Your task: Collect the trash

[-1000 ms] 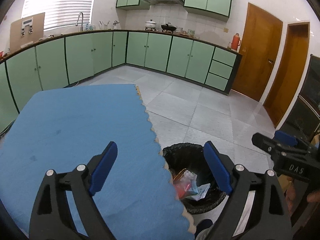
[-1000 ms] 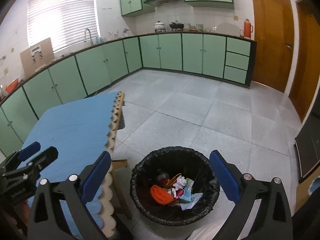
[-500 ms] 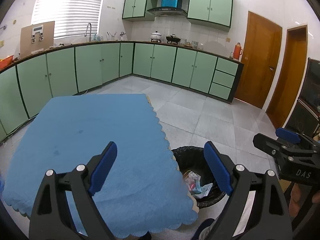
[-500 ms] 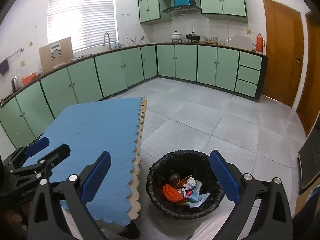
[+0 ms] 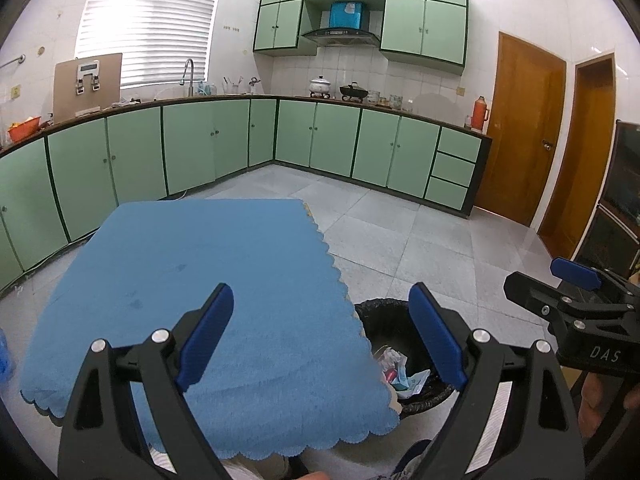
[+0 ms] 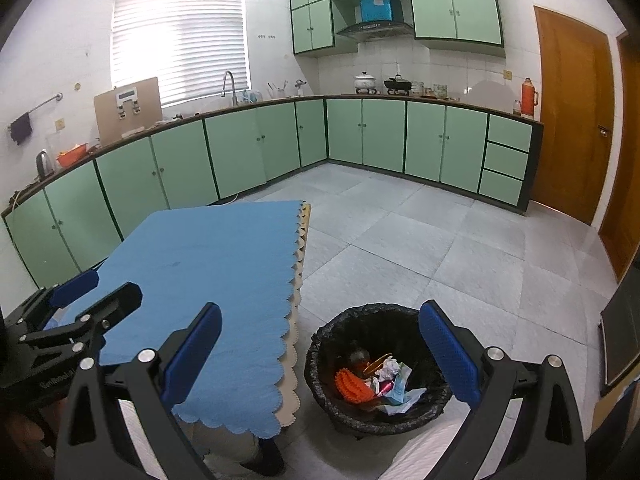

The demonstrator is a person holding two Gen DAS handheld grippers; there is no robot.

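Note:
A black-lined trash bin [image 6: 378,364] stands on the floor to the right of the blue-clothed table [image 6: 216,264]. It holds crumpled paper, wrappers and an orange piece. In the left wrist view the bin [image 5: 390,344] is partly hidden behind the table [image 5: 208,280] corner. My left gripper [image 5: 322,334] is open and empty above the table's near edge. My right gripper [image 6: 318,352] is open and empty above the bin's left side. Each gripper shows in the other's view: the right one [image 5: 576,292] and the left one [image 6: 84,296].
Green cabinets [image 6: 380,136] run along the far and left walls under a counter with pots and a sink. Wooden doors [image 6: 572,120] stand at the right. Grey tiled floor [image 6: 440,240] lies beyond the bin.
Both grippers have risen and pulled back, so the table and the bin look smaller and lower. Both stay open and empty.

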